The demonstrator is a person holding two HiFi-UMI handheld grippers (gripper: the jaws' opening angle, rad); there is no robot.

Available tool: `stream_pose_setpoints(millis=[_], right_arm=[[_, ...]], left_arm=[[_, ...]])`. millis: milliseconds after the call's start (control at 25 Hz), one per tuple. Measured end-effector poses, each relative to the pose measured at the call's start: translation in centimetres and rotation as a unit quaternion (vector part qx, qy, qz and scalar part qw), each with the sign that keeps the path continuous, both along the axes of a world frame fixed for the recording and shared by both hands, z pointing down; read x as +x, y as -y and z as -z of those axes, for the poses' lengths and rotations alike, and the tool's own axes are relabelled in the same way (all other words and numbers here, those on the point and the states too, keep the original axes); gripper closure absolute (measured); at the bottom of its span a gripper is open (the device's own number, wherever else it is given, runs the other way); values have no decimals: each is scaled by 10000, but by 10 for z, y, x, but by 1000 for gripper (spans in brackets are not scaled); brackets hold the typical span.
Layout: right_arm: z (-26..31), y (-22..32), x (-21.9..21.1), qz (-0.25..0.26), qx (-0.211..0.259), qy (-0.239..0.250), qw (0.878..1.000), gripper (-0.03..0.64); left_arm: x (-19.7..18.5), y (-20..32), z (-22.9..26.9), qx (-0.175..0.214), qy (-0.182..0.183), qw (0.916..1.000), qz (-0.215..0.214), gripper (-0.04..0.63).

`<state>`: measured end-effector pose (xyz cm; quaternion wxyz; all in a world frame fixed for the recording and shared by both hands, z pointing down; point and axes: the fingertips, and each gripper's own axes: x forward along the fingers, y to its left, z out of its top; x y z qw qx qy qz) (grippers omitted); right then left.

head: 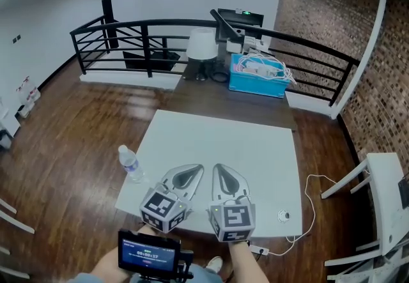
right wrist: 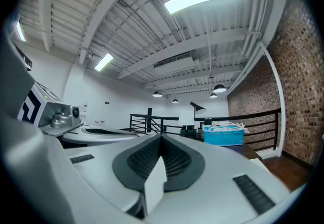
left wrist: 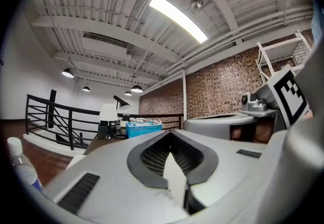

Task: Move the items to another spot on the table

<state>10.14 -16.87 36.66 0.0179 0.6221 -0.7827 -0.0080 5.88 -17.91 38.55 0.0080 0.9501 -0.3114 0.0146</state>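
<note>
A brick wall [head: 319, 13] closes the right side of the room, and a black railing [head: 147, 26] runs across the back above the wooden floor [head: 77, 128]. A white table [head: 243, 147] fills the middle of the head view. Its far edge meets a dark table [head: 217, 99].

On the dark table sit a blue box [head: 255, 80] piled with white cables and a white-shaded lamp [head: 202, 45]. Behind them a dark monitor [head: 236, 20] carries a small green lit patch, too small to read.

Both grippers hover side by side over the near part of the white table. The left gripper [head: 192, 172] has its jaws pressed together with nothing between them. The right gripper [head: 222, 173] is the same, its jaws together and empty. Each carries a cube with black-and-white square patterns, the left marker cube [head: 164, 209] and the right marker cube [head: 232, 221].

At the bottom edge a small screen [head: 148, 253] glows blue with a row of digits that cannot be read with certainty.

The water bottle [head: 130, 165] stands upright at the table's left edge, just beside the left gripper but apart from it. It has a white cap, and its label is too small to read. A small round object [head: 284, 216] lies near the table's right near corner, well apart from both grippers.
</note>
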Motion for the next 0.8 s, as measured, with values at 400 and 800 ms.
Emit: stream_pose_setpoints(millis=[400,800], right_arm=[[-2,-1,3,-25,-4,-6,10000,617],[-5,-2,3,-33,-43,-5,10000,617]], left_arm=[[0,0,-3,0,25,10000,17,594],[-1,0,-4,-21,22,10000,23,594]])
